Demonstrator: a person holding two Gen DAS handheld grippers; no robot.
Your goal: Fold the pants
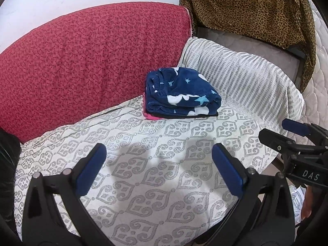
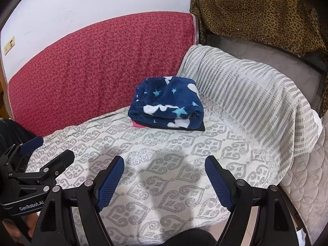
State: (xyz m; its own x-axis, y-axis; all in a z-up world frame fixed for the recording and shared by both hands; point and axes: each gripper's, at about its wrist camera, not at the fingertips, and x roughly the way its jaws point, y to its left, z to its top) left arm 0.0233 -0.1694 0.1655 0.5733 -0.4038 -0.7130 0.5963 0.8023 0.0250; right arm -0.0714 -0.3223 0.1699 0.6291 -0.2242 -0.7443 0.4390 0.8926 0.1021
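Folded navy fleece pants (image 1: 182, 94) with white and light-blue stars lie on top of a small stack at the back of the patterned cover (image 1: 155, 164). They also show in the right wrist view (image 2: 168, 106). A pink folded item (image 1: 150, 116) and a black layer peek out under them. My left gripper (image 1: 158, 153) is open and empty, well in front of the stack. My right gripper (image 2: 164, 166) is open and empty, also in front of the stack. Each gripper shows at the edge of the other's view.
A red quilted cushion (image 1: 92, 57) stands behind the cover. A striped grey-white cloth (image 1: 246, 80) drapes at the right. A leopard-print cloth (image 1: 256, 8) hangs over a frame at the back right. The cover's edge drops off at the right.
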